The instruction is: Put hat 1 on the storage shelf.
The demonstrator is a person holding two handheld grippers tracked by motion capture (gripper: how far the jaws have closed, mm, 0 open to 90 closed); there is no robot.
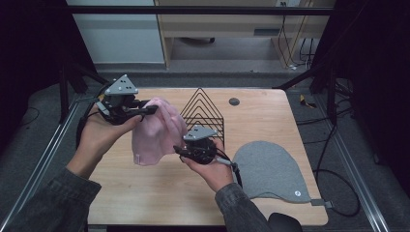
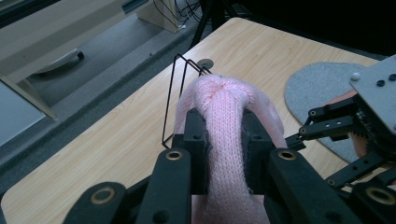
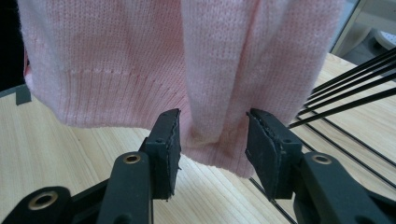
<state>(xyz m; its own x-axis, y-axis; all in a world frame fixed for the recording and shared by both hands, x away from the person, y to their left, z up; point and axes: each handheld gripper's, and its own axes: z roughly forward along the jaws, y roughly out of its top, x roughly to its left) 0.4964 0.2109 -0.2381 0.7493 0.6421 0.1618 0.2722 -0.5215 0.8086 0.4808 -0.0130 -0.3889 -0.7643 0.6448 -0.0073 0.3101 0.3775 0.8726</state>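
At the left of the high view, the left gripper is raised above the table and clamps a bunched fold of the pink knitted hat; in the left gripper view the knit is squeezed between both pads. The hat hangs down from that grip, clear of the wood. Just to its right, the right gripper reaches the hat's lower edge; in the right gripper view its jaws stand apart with a hanging fold of ribbed hem between them, the pads not pressing it. Behind stands a black wire rack, and at the right lies a grey felt hat.
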